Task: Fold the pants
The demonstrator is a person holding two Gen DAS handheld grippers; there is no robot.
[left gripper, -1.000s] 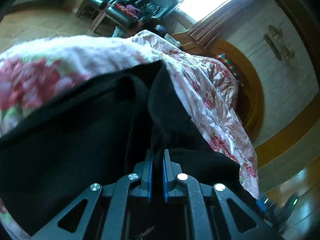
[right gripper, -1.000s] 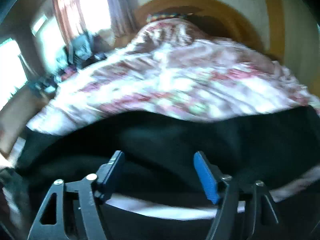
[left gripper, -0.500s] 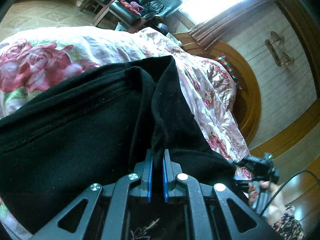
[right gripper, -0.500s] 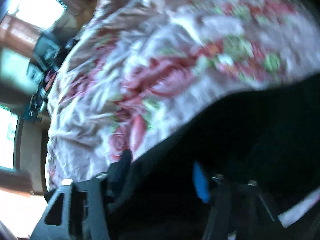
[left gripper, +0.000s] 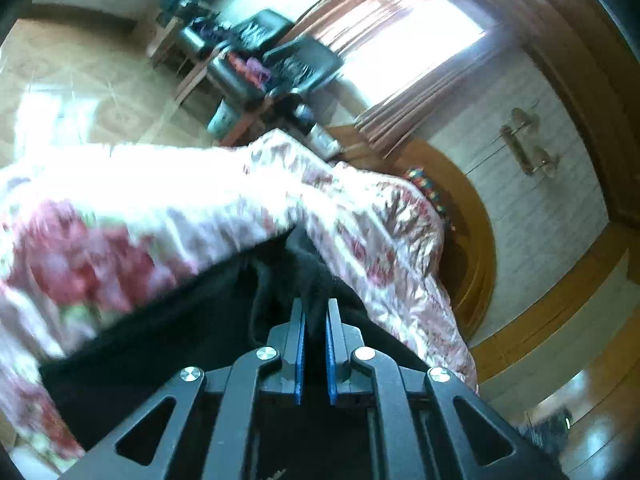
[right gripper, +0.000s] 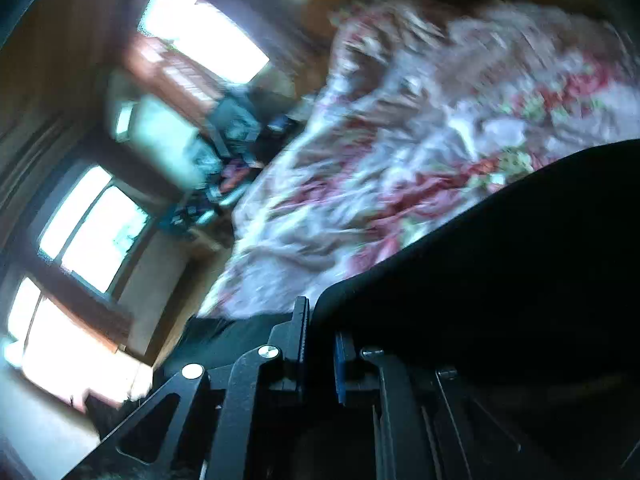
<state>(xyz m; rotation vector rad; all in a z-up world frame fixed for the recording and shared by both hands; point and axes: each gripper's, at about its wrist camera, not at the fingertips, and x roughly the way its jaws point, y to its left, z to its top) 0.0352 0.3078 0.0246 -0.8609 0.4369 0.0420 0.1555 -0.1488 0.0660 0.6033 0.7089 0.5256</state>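
Since both pairs of tongs now grip cloth, the entries below record the change and its bearing on the fold.

Landmark: the floral bedspread on the bed; all places are given relative to it.

Pants location: the black pants lie on the bedspread along its near edge, with the gripped parts raised off it in both views.

Left tongs: closed tight on a bunched ridge of the pants, as they were a second ago. More bedspread and room show beyond the cloth than half a second ago, so the held fold appears lifted.

Right tongs: a second ago the jaws stood wide over the pants; they have just been closing and are now pinched on a cloth edge that passes between them.

View condition: both views are blurred by motion; the exact part of the garment held (waistband or leg) cannot be told.

Task meaning: with two grip points secured, the fold is judged to be at its lift-and-carry stage, not yet laid down.

Caution: uneven lift at the two grip points may skew the fold line.
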